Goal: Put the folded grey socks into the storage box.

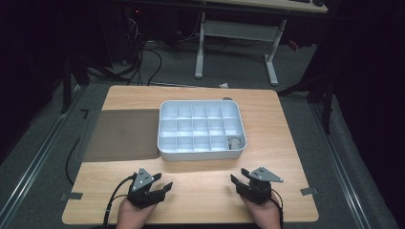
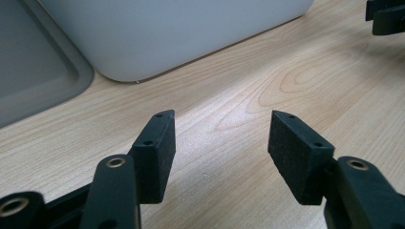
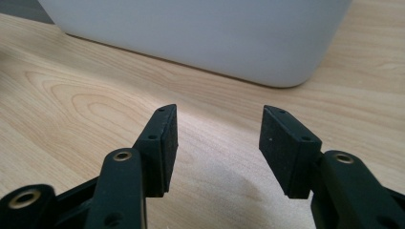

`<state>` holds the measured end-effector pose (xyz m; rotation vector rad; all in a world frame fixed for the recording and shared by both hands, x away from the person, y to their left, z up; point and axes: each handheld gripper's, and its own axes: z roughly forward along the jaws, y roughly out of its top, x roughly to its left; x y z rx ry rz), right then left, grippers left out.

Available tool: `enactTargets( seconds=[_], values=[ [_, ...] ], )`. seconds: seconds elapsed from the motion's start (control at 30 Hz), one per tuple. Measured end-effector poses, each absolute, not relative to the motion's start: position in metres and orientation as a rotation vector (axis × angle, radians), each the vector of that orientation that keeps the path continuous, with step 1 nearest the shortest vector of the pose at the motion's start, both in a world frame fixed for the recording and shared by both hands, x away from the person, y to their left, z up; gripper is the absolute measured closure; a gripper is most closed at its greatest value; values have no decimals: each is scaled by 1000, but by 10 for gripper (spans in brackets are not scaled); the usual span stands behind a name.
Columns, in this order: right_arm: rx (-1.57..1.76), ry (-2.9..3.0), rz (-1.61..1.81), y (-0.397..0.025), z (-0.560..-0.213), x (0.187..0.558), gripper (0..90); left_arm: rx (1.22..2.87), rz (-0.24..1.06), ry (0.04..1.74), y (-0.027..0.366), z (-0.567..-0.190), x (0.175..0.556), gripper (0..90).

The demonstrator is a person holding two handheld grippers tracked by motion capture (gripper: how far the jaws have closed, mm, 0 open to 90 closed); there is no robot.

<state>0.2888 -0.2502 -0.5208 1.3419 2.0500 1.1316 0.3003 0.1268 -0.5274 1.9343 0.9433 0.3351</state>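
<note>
High view | white divided tray (image 1: 201,129) centre, grey lid (image 1: 122,134) left | left tool (image 1: 152,190), right tool (image 1: 249,183) lower frame, jaws apart, empty | step: likely start | next: reach toward tray

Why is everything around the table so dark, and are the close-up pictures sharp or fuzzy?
High view: light falls mainly on the wooden table and the white compartment box, while the room's edges sink into black. Left gripper view: the left gripper looks fairly sharp, casting a soft shadow on the wood, with a pale sheen ahead. Right gripper view: the right gripper is crisp; the box wall behind is softer.
</note>
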Motion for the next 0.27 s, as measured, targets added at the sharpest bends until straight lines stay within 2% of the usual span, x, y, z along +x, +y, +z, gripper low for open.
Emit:
enactTargets(
  seconds=[0.27],
  values=[
    [1328, 2058, 1114, -249, -523, 287, 481, 1934, 335, 939, 128, -527, 299, 429]
  ],
)
